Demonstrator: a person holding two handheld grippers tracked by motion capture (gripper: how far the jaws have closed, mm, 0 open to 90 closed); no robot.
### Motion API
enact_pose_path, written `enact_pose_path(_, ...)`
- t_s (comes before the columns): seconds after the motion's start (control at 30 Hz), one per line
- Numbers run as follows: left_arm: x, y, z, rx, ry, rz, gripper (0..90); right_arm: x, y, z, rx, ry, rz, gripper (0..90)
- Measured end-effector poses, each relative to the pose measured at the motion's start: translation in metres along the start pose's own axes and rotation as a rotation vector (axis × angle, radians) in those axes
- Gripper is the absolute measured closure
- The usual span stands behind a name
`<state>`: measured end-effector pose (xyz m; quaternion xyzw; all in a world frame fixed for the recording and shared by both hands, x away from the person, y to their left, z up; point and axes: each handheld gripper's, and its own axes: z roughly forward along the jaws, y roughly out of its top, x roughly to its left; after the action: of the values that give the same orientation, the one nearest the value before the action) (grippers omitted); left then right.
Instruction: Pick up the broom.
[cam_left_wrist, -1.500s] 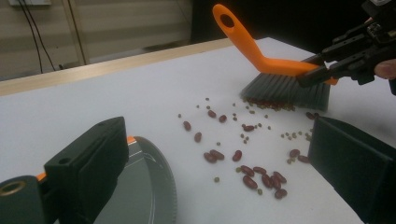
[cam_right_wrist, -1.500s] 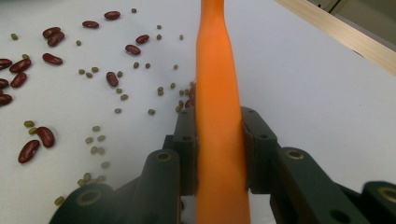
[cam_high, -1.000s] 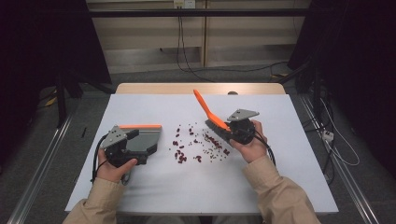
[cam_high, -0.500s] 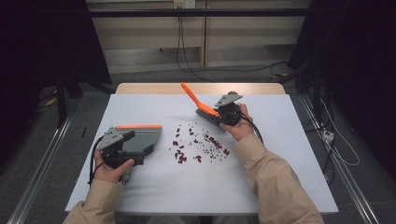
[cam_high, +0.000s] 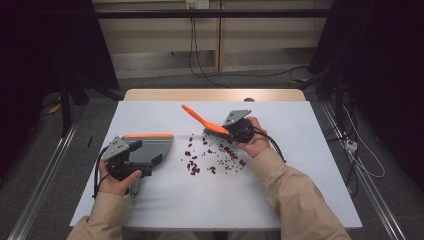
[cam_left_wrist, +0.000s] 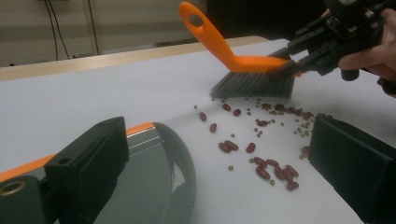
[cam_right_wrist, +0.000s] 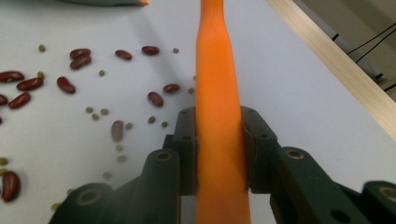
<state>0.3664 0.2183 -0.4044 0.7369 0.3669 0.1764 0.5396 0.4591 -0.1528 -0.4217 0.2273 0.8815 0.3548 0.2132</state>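
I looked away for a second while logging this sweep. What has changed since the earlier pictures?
The right gripper, shut on the orange brush, first swung away toward the table's far edge, then came back nearer, so the brush is now at the far side of the scattered beans. The left gripper kept hold of the grey dustpan in the same spot. The beans look unmoved.

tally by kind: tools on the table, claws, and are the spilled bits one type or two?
Brush: 1
Dustpan: 1
Claws: 2, left claw and right claw
Spill types: 2, red beans and small green beans, too many to count singly
Total: 4 tools and claws, plus 2 kinds of spill
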Motion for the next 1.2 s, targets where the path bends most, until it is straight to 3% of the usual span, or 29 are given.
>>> enact_pose_path(0.3, -0.001, 0.001, 0.000, -0.010, -0.028, 0.010, 4.9, 0.017, -0.007, -0.016, -0.002, 0.039, -0.016, 71.4)
enact_pose_path(0.5, -0.003, -0.002, 0.002, 0.021, -0.054, 0.021, 4.8, 0.024, -0.009, -0.024, -0.007, 0.050, -0.022, 71.4)
enact_pose_path(0.93, 0.002, -0.004, 0.003, 0.020, -0.086, 0.012, 4.4, 0.000, -0.011, -0.031, -0.072, 0.015, 0.062, 71.3)
enact_pose_path(1.2, 0.001, -0.006, 0.008, 0.037, -0.113, 0.016, 4.4, -0.015, 0.000, -0.023, -0.098, 0.008, 0.076, 71.3)
